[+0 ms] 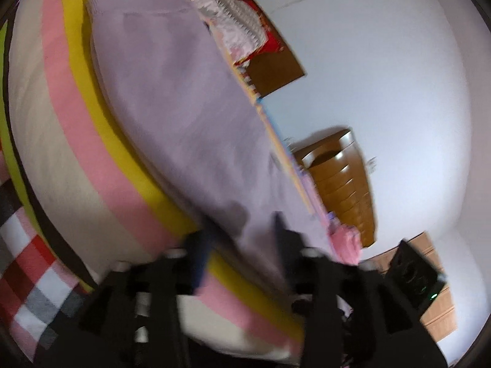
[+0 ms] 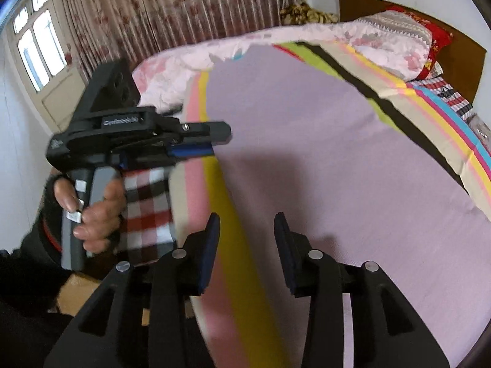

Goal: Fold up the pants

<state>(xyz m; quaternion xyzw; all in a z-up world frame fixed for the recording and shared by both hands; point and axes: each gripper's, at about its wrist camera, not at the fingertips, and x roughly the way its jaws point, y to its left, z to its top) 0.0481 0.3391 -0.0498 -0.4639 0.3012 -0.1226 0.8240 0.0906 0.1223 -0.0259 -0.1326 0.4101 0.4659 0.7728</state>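
Lilac pants [image 2: 322,165] lie spread flat on the striped bedsheet [image 2: 233,245]; they also fill the left wrist view [image 1: 184,116], which is tilted and blurred. My left gripper [image 1: 245,230] sits at the pants' near edge with fabric between its fingers, jaws partly apart. In the right wrist view the left gripper [image 2: 214,141] shows side-on at the pants' left edge, fingers close together. My right gripper [image 2: 247,245] is open and empty, hovering over the yellow stripe and the pants' near left edge.
A pink floral quilt [image 2: 276,46] and red pillow [image 2: 435,46] lie at the bed's head by the wooden headboard [image 2: 460,61]. A checked blanket [image 2: 147,208] hangs off the bed's left side. A wooden nightstand [image 1: 343,184] stands beside the bed.
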